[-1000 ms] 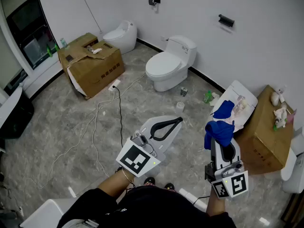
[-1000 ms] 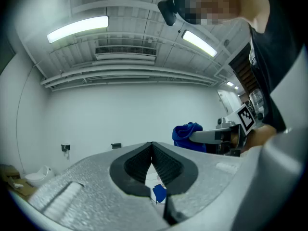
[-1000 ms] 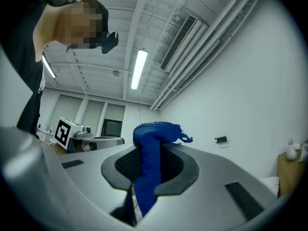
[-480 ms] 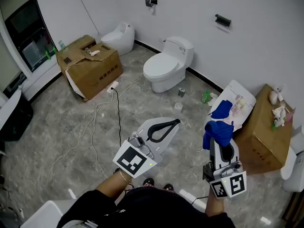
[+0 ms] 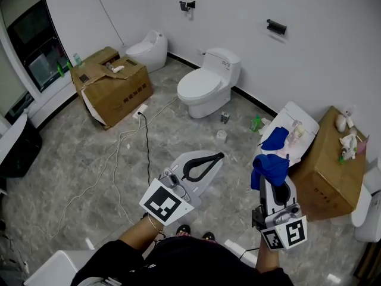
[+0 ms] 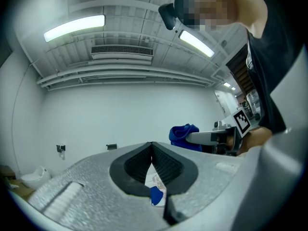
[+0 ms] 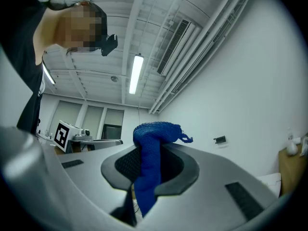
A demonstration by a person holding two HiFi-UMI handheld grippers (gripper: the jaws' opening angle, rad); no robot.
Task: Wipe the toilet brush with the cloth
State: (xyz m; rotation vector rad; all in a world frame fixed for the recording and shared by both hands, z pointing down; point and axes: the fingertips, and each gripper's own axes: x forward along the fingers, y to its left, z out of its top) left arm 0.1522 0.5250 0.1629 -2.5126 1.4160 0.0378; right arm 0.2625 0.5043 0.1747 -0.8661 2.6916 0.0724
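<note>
At the near right, above the grey marbled floor (image 5: 89,159), the right tongs (image 5: 272,182) pinch a blue knitted cloth (image 5: 269,165). The right gripper view shows the fabric clamped between the black pads, with a bunch standing above the tips and a tail hanging below. To their left, the left tongs (image 5: 215,157) are pressed together with nothing between them. The scrap of blue and white seen through their slot in the left gripper view lies beyond them.

Handling, as judged: the cloth is soft, light and limp. It should fold round whatever it is pressed against, and could slip out if dragged over a snag. The present hold leaves a loose wad to wipe with. A toilet brush would be light and stiff along its handle, with springy bristles. The handle, well clear of the head, looks the sensible place for the free tongs to take it.

Not established: the toilet brush itself. No view shows anything I can identify as it. Small items stand on the floor near the white ceramic toilet (image 5: 208,82). Clutter, including a second blue cloth (image 5: 275,139), lies on a white panel (image 5: 306,115) leaning on the brown cardboard box (image 5: 324,171) at the right. All of it is too small to name. Fabric covers the pad faces of the right tongs.
</note>
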